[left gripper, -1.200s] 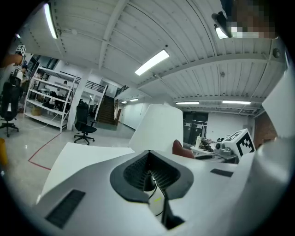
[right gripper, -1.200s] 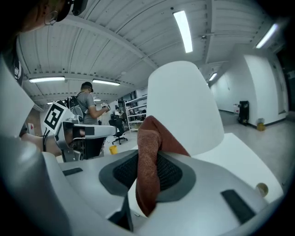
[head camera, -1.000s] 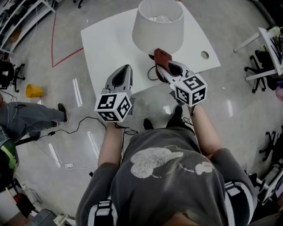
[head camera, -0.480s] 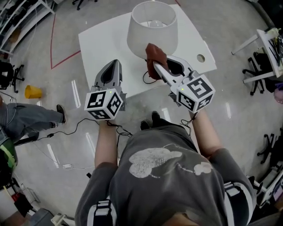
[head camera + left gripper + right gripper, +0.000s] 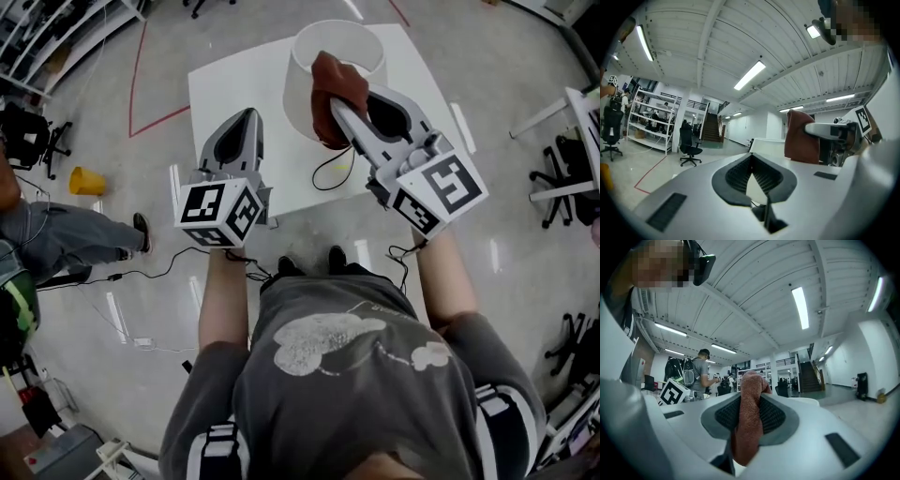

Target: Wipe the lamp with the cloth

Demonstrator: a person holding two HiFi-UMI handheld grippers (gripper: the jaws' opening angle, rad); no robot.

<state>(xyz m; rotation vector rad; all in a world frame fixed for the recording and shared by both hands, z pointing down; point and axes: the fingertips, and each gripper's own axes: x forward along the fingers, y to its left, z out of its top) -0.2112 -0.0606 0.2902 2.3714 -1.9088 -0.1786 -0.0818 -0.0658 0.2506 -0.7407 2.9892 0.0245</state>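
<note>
Head view: a person stands at a white worktop. A lamp with a white drum shade sits on it, and a black cord loops off the near edge.
Right tool: clamped on a reddish-brown cloth. The right gripper view shows the cloth bunched between both pads, with a lump sticking out past the tips.
Left tool: jaws brought together with nothing between them. It hovers over the worktop just left of the shade, clear of the lamp.
Cloth location: at the shade's near side, close to the top rim. It looks pressed against the shade, but contact can't be confirmed from above.
Step in hand: probably wiping the shade's outer wall, starting high on the near side.
Doing it well: let only the protruding lump of cloth touch the shade, so the hard tips stay off it. Press lightly, since a shade like this probably dents and the lamp looks easy to push. Stroke downward or around the curve in overlapping passes.
Left tool's job: likely best used to steady the lamp, though the base is hidden under the shade.
Risk: a sideways shove could tip or slide the lamp. The cord lies right under the right tool's path and could snag.
</note>
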